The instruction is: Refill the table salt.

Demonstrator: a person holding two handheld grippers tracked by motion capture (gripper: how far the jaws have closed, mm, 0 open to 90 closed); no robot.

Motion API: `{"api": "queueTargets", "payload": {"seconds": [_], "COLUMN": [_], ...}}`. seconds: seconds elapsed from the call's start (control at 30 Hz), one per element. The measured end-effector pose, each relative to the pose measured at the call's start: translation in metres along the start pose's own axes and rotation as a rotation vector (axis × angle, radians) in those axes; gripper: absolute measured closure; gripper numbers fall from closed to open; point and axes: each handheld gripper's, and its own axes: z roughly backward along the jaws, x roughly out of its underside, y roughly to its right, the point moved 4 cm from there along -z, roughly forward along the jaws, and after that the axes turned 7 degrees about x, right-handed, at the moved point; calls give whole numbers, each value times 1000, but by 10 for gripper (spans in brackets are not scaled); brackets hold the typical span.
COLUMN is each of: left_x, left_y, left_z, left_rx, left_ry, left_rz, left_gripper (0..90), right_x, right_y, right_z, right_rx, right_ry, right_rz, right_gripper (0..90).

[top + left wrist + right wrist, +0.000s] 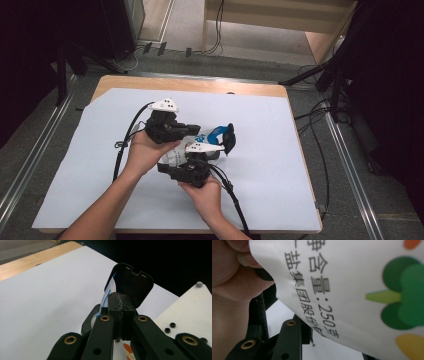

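White paper [260,165] covers most of the wooden bench [190,84], and grey floor with loose cables lies around it. Near the middle of that sheet I hold a white packet [176,156] with blue print and a black flip cap [229,137] that stands open. My left gripper [192,128] comes in from the left side of the high view, and its fingers [115,311] are pressed tight together on the packet's upper part just below the open cap, as the left gripper view shows. My right gripper [200,159] sits just below it, touching the packet's lower part. In the right gripper view the packet's printed face [352,282] lies between my fingers [289,340], very close to the lens; I cannot tell whether they press on it. Both my hands are close together, nearly touching.
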Motion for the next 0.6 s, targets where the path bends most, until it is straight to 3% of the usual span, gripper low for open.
{"api": "queueTargets", "payload": {"seconds": [0.6], "left_x": [-1], "left_y": [-1], "left_z": [1], "left_rx": [11], "left_ry": [-2], "left_rz": [2], "left_gripper": [900], "right_x": [-6], "right_y": [-5], "right_z": [4], "right_rx": [-28], "right_ry": [4], "right_rz": [0], "right_gripper": [645]}}
